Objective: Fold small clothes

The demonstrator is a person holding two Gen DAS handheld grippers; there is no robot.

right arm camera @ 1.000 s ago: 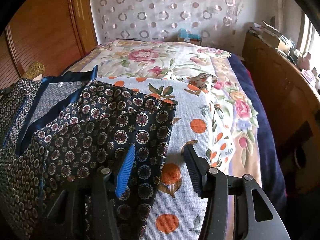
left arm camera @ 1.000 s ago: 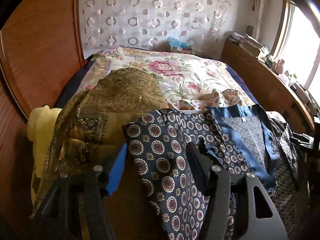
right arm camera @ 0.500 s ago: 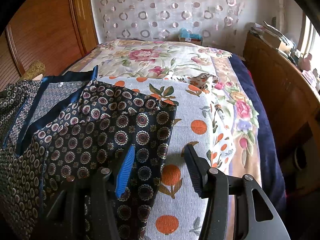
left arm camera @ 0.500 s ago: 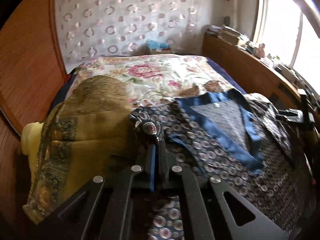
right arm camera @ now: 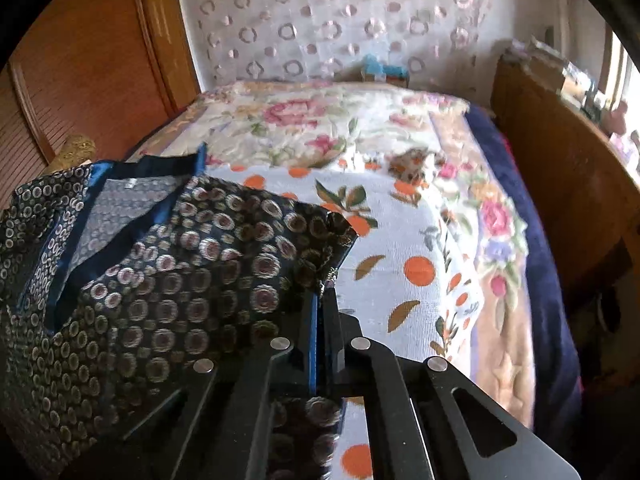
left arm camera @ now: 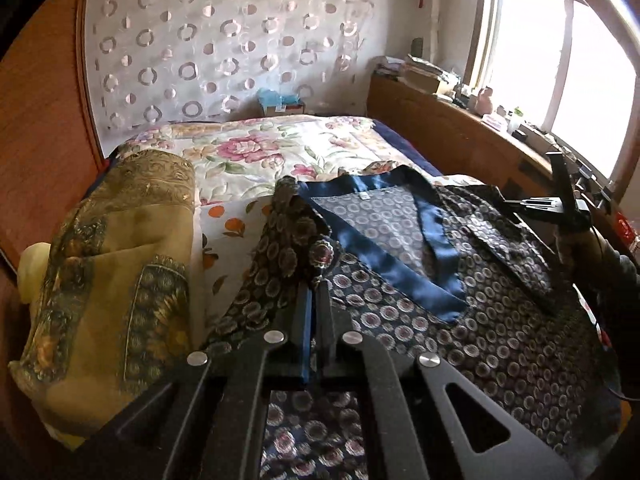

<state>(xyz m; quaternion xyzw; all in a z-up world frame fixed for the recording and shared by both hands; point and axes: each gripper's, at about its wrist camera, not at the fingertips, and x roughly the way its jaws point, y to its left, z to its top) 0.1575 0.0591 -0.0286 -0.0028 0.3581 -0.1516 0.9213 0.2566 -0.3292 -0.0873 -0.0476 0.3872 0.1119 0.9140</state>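
The dark blue silky top with round flower prints (left arm camera: 460, 320) lies spread on the bed with the flowery cover (left arm camera: 256, 156), beside a folded gold-brown cloth (left arm camera: 120, 248). The left gripper (left arm camera: 314, 292) pinches one side edge of the top. The right gripper (right arm camera: 322, 300) pinches the other edge. Both sides look ready to fold. Next, I think both edges must be lifted and laid toward the top's middle.

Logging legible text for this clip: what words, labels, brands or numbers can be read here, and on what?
No text can be read in either view.
White neck tag on the dark patterned garment: too small to read.
Box at the head of the bed: label blurred.
Red item at the right edge: markings illegible.
Stacked books on the ledge: no readable titles.
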